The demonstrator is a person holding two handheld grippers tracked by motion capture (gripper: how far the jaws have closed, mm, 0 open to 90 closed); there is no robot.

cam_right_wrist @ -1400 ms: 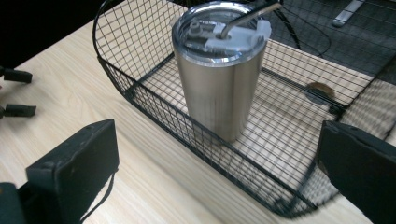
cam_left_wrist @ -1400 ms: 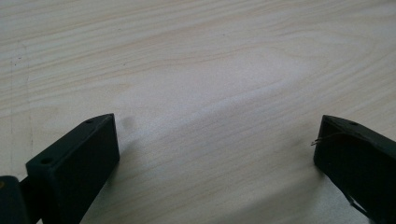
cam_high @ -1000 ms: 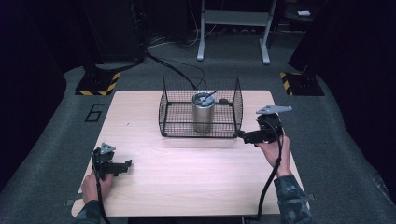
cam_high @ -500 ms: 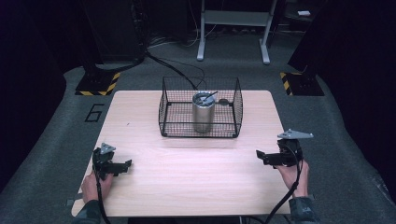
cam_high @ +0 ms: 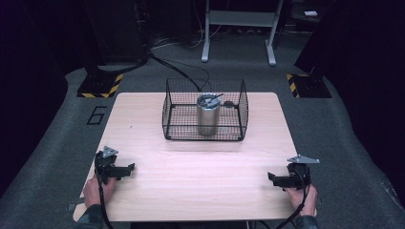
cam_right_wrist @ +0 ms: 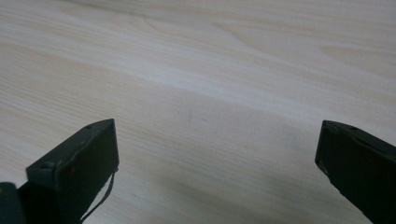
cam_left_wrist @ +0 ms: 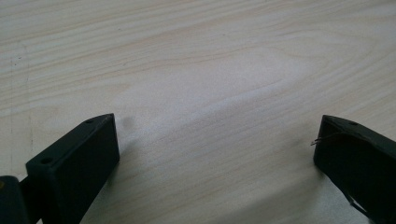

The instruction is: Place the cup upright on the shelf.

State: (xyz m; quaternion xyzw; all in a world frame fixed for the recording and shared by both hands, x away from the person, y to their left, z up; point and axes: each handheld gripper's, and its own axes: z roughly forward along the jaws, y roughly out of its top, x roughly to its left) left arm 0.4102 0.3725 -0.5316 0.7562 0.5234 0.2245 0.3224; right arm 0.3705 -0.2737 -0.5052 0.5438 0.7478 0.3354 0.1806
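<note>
Your left gripper [cam_high: 125, 169] rests at the near left corner of the table [cam_high: 191, 162], and your right gripper [cam_high: 275, 179] rests at the near right corner, the two well apart with bare wood between them. Each one has its jaws spread wide with nothing held; in both gripper views you see only pale wood grain between the two black jaws. Nearest to them, though still well off at the far middle of the table, stands one black wire basket [cam_high: 241, 107]. Inside it one metal cup [cam_high: 207, 117] stands upright, with something thin and grey lying across its mouth; what it is, you cannot tell. A small dark thing [cam_high: 229, 103] lies on the basket floor behind the cup, too small to name. The basket's wire walls stand all round the cup, so only its open top is free. Beyond the table, on the grey floor, you have two yellow-and-black striped feet [cam_high: 100, 86] and two pale stand legs [cam_high: 206, 33].
</note>
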